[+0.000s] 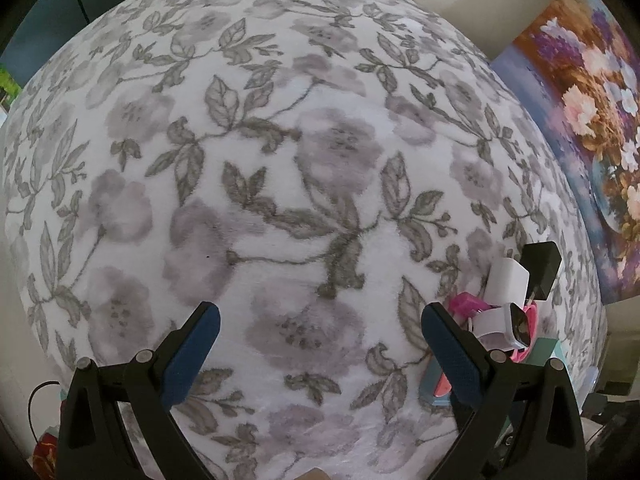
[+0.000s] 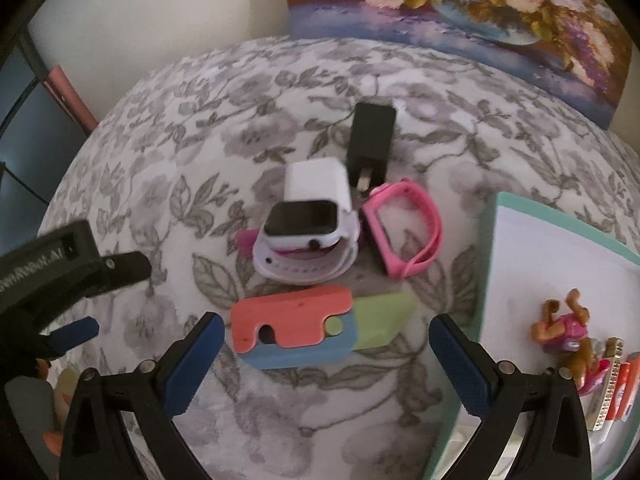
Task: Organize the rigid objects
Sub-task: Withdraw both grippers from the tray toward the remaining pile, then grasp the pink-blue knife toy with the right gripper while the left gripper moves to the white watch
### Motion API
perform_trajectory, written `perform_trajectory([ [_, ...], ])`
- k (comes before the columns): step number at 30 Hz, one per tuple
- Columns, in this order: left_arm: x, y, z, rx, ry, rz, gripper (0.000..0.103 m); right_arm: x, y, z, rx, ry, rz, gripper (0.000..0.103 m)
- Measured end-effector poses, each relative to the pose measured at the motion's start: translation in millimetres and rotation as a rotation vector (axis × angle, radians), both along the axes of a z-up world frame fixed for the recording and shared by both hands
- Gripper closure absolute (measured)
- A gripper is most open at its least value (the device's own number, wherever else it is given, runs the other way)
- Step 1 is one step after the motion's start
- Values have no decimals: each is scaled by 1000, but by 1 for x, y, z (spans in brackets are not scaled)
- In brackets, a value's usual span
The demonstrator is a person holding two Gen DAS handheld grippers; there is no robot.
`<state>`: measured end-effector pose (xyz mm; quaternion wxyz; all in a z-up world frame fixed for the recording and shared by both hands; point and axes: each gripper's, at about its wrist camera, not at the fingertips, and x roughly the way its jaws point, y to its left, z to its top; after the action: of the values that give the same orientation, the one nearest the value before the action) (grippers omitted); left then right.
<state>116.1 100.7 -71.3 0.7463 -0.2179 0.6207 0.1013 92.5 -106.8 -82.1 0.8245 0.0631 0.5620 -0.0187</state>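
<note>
In the right wrist view my right gripper (image 2: 324, 364) is open and empty, just short of a stack of flat foam pieces: a coral one (image 2: 292, 316) on a blue one (image 2: 304, 352) and a green one (image 2: 380, 320). Behind them lie a white smartwatch (image 2: 304, 236), a pink watch band (image 2: 404, 228), a white charger block (image 2: 316, 180) and a black charger (image 2: 370, 140). My left gripper (image 1: 320, 344) is open and empty over bare blanket; it also shows at the left of the right wrist view (image 2: 104, 300). The white smartwatch (image 1: 504, 326) sits by its right finger.
A teal-rimmed white tray (image 2: 540, 248) stands at the right, holding a toy dog figure (image 2: 568, 324) and small items. A floral painting (image 2: 460, 8) leans behind the floral blanket (image 2: 200, 160). The blanket edge drops off at the left.
</note>
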Motion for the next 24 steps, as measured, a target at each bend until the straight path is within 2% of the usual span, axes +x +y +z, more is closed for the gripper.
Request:
perform_trajectory([
  [4, 1, 0, 0, -13, -3, 6, 2, -1, 7, -9, -26, 38, 9, 0],
  [10, 0, 2, 0, -37, -1, 8, 2, 0, 7, -23, -13, 87, -22, 0],
  [20, -1, 3, -3, -50, 7, 20, 2, 11, 20, -32, -110, 75, -32, 1],
  [24, -1, 3, -3, -53, 7, 20, 2, 12, 21, -30, -108, 61, -32, 7],
])
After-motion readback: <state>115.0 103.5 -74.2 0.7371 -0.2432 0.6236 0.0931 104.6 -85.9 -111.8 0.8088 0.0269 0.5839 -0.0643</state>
